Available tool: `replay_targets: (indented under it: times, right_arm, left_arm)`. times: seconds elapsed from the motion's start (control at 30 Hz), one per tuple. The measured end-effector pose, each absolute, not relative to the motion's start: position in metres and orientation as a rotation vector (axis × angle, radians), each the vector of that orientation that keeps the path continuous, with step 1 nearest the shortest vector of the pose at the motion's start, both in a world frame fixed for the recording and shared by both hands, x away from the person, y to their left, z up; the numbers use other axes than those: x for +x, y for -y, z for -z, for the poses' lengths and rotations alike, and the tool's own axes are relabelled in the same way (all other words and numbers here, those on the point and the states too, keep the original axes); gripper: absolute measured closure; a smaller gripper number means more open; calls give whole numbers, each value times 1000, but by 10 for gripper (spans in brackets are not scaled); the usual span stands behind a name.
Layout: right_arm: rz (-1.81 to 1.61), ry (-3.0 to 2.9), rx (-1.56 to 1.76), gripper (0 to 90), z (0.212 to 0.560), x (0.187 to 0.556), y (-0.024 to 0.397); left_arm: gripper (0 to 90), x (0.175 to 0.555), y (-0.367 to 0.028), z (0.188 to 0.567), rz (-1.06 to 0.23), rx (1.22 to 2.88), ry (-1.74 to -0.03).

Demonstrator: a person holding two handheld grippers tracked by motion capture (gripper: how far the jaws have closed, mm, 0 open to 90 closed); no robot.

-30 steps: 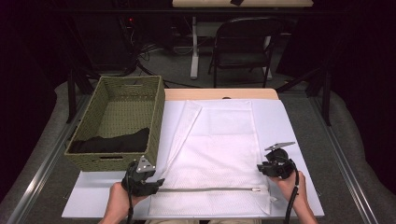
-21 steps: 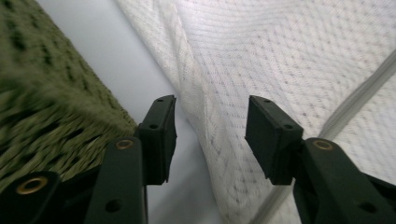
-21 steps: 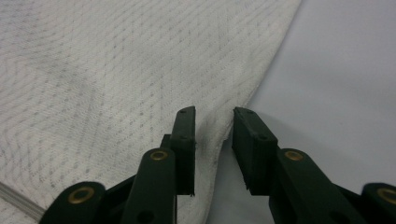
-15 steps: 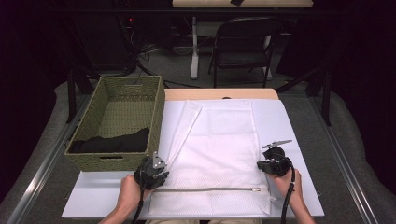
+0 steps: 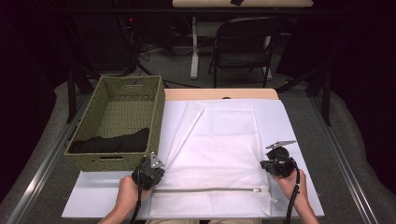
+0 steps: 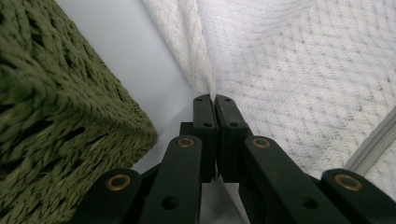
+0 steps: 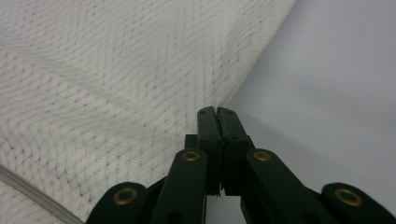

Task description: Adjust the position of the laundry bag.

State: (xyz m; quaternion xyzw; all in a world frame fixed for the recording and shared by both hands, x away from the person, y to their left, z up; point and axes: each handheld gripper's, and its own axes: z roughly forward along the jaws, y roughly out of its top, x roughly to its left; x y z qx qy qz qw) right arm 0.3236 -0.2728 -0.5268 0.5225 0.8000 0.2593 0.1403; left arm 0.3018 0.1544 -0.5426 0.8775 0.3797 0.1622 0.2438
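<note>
- White mesh laundry bag [image 5: 217, 149] is lying flat on the white sheet [image 5: 299, 121] covering the counter, its zipper [image 5: 210, 190] running along the near edge — one long side is folded over into a narrow strip.
- Left gripper [image 5: 148, 171] is sitting at the bag's near left edge, just beside the corner of the woven green basket [image 5: 116, 119]. In the left gripper view its jaws are pressing together on the folded mesh edge [image 6: 205, 88], having just been closing on it.
- Right gripper [image 5: 279, 164] is resting at the bag's right edge, well apart from the left one. In the right gripper view its jaws are likewise pinching the mesh edge [image 7: 219, 105], having just been closing, with bare sheet to one side.
- Dark cloth [image 5: 112, 142] is lying in the near end of the basket.
- Behind the counter — a folding chair [image 5: 243, 46] is standing on the floor.
</note>
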Motion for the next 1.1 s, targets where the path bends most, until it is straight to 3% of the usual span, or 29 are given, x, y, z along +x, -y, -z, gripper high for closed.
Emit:
replay_targets:
  times: [0.83, 0.97, 1.1]
  right_arm:
    - [-673, -2291, 1506, 892, 526, 322, 282]
    - [-700, -2303, 1528, 890, 528, 323, 285]
    - [-706, -2315, 1522, 889, 528, 323, 282]
  left_arm:
    - [794, 300, -168, 537, -433, 2420, -1086]
    - [735, 292, -169, 530, -394, 2404, -1047]
    - [606, 284, -156, 518, -371, 2383, -983]
